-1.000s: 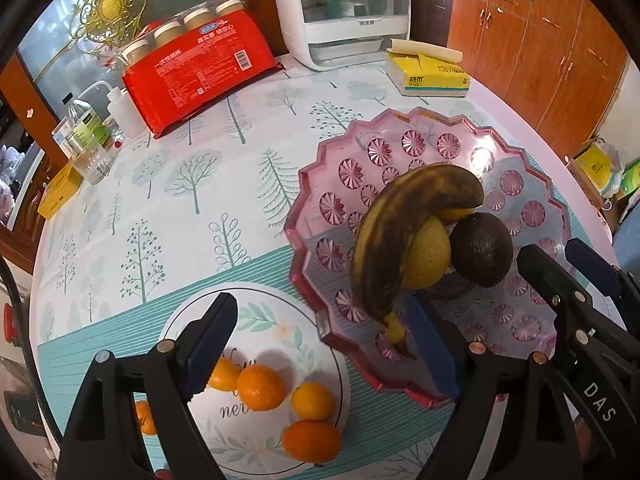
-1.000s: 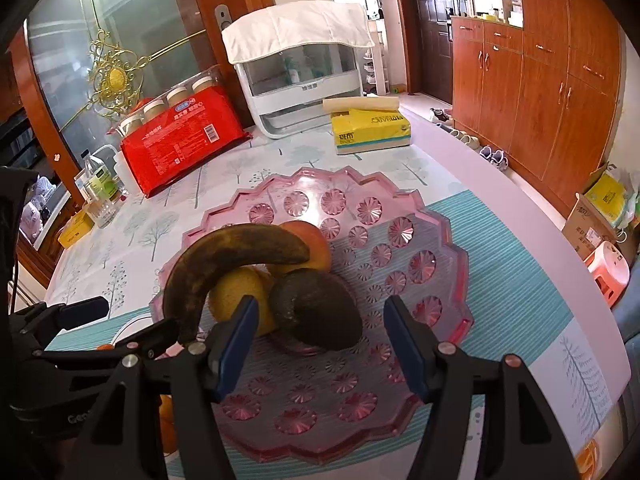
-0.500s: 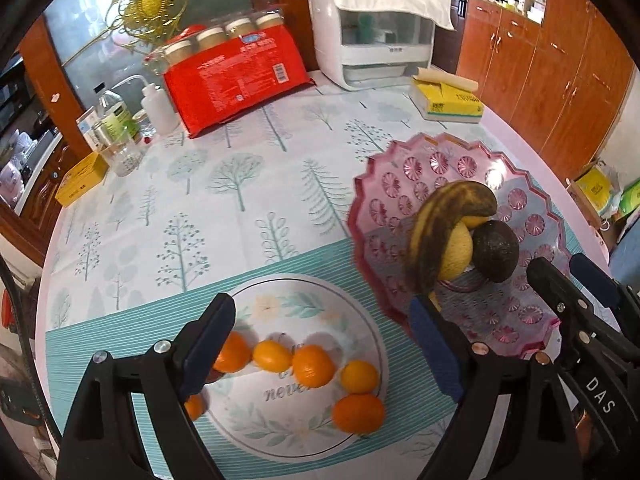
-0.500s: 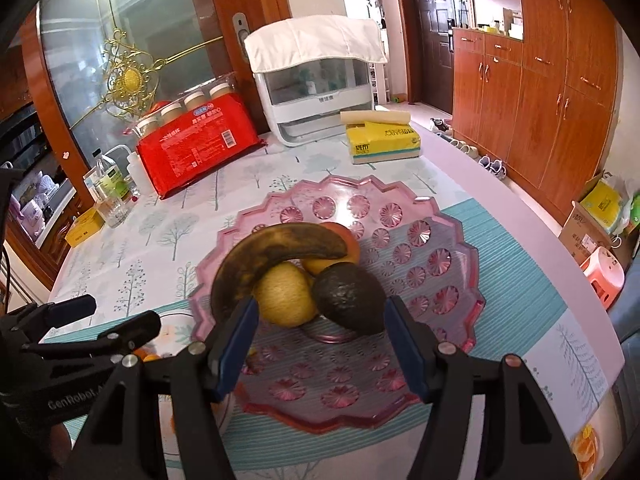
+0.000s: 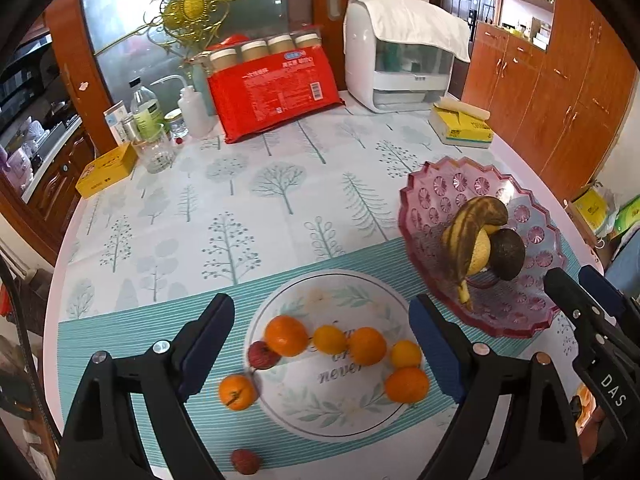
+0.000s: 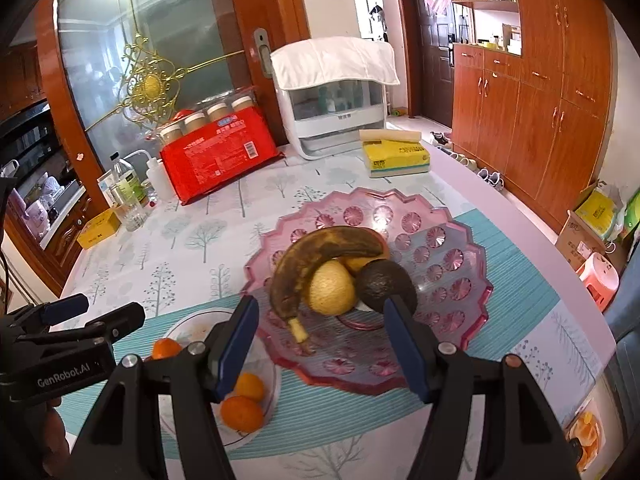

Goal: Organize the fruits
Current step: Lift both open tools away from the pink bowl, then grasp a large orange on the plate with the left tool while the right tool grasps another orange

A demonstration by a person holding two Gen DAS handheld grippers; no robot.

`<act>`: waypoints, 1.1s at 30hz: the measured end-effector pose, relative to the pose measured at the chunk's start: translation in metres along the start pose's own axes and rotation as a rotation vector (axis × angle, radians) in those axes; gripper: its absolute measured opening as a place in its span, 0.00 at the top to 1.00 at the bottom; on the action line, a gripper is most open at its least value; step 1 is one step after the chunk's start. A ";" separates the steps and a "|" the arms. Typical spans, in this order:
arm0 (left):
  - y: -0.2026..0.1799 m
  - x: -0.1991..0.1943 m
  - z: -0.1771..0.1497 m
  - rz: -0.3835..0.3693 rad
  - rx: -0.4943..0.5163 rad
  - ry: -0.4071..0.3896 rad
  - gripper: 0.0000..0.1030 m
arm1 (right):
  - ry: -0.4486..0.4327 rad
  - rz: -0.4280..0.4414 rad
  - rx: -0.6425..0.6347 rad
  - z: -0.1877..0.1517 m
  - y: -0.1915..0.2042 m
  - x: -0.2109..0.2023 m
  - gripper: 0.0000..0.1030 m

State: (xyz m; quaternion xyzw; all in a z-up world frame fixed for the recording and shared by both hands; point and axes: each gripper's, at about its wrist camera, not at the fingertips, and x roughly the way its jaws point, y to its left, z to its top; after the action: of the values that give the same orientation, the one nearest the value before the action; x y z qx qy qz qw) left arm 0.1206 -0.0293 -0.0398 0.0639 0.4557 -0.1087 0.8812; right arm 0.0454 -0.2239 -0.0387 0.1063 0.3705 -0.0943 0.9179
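A pink glass bowl (image 5: 434,190) (image 6: 460,280) holds a browned banana (image 5: 466,236) (image 6: 316,252), a yellow lemon (image 5: 480,254) (image 6: 330,288) and a dark avocado (image 5: 508,254) (image 6: 382,282). A white plate (image 5: 340,408) in front of it carries several oranges (image 5: 286,335); one orange (image 5: 237,392) and two red lychees (image 5: 262,355) lie at or off its edge. My left gripper (image 5: 320,346) is open and empty above the plate. My right gripper (image 6: 322,340) is open and empty above the bowl's near rim.
At the table's back stand a red packet of jars (image 5: 272,88), a white appliance (image 5: 400,56), a yellow tissue box (image 5: 460,124), bottles and a glass (image 5: 154,120) and a yellow box (image 5: 106,168). The table edge runs along the right, with wooden cabinets (image 6: 540,100) beyond.
Both grippers have pulled back and up from the bowl. The left one has swung left over the plate of oranges. Both stay open.
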 end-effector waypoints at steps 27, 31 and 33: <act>0.085 0.028 -0.048 -0.022 0.012 0.092 0.14 | 0.092 0.070 -0.010 -0.059 0.047 0.007 0.36; 0.079 0.044 -0.049 -0.038 0.067 0.113 0.14 | 0.126 0.070 -0.004 -0.070 0.051 0.020 0.36; 0.076 0.054 -0.048 -0.046 0.092 0.125 0.14 | 0.146 0.070 0.006 -0.076 0.051 0.027 0.36</act>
State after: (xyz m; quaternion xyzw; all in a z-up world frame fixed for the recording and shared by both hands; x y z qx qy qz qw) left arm 0.1318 0.0474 -0.1103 0.1006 0.5057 -0.1454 0.8444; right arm 0.0273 -0.1570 -0.1047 0.1284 0.4323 -0.0551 0.8908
